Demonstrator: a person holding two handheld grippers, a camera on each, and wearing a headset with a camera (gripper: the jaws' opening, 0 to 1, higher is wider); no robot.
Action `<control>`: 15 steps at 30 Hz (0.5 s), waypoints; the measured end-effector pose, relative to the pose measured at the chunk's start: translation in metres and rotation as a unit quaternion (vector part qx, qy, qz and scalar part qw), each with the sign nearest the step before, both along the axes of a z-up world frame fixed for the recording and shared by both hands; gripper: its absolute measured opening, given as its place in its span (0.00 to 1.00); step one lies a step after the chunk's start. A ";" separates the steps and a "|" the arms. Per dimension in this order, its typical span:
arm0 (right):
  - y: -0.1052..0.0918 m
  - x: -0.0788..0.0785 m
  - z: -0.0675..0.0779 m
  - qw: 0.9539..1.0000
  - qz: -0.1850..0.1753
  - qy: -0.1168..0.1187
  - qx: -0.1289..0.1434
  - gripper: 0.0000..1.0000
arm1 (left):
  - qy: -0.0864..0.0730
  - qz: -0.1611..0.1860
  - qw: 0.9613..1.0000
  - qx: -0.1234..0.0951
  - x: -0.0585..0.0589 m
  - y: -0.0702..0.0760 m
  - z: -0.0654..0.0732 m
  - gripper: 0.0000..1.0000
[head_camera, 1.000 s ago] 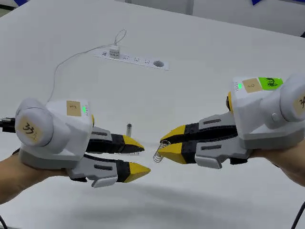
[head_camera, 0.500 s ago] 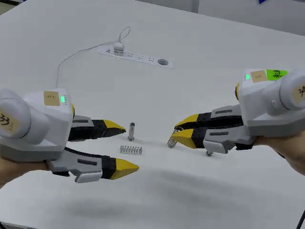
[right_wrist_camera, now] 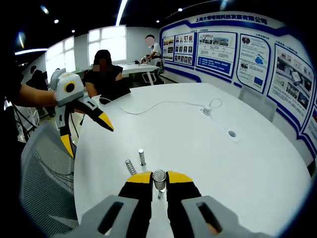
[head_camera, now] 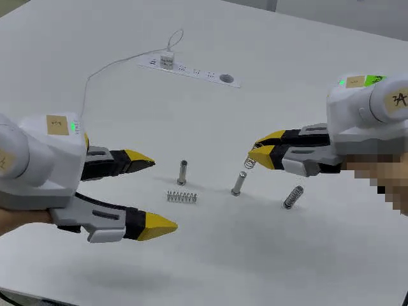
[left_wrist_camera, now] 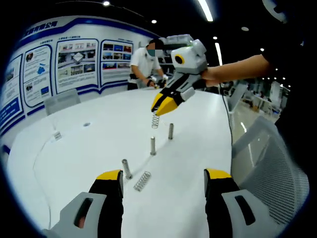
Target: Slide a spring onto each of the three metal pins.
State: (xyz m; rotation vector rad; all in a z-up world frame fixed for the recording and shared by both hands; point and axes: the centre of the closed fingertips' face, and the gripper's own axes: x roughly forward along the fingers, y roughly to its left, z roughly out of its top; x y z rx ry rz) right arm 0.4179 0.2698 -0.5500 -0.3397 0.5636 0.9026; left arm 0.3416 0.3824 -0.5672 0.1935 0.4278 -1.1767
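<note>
**Spring held at the middle pin**

A small coiled steel spring [head_camera: 250,163] is pinched between the yellow tips of the right claw [head_camera: 260,153], which stands narrow around it. The spring hangs just above and to the right of the top of the middle metal pin [head_camera: 238,183]; whether they touch cannot be told. To the right of that pin stands a spring-covered pin [head_camera: 292,196]. To its left stands a bare upright pin [head_camera: 182,172], and just nearer than that a loose spring [head_camera: 182,196] lies flat on the white surface [head_camera: 299,70]. The left claw [head_camera: 153,191] is spread wide and holds nothing, to the left of the bare pin and loose spring. Far off lies a white power strip [head_camera: 191,69] with a thin white cable [head_camera: 108,67]. The claw bodies carry tan and green stickers, with writing too small to read.
</note>
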 end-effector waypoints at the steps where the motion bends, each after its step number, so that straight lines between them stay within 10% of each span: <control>1: 0.000 0.001 -0.002 1.000 -0.003 0.002 0.000 0.10 | 0.001 0.001 1.000 0.000 0.000 0.000 0.000 0.71; 15: 0.001 0.007 -0.024 1.000 -0.009 0.027 -0.006 0.10 | 0.003 0.031 0.999 0.005 0.010 0.007 -0.004 0.87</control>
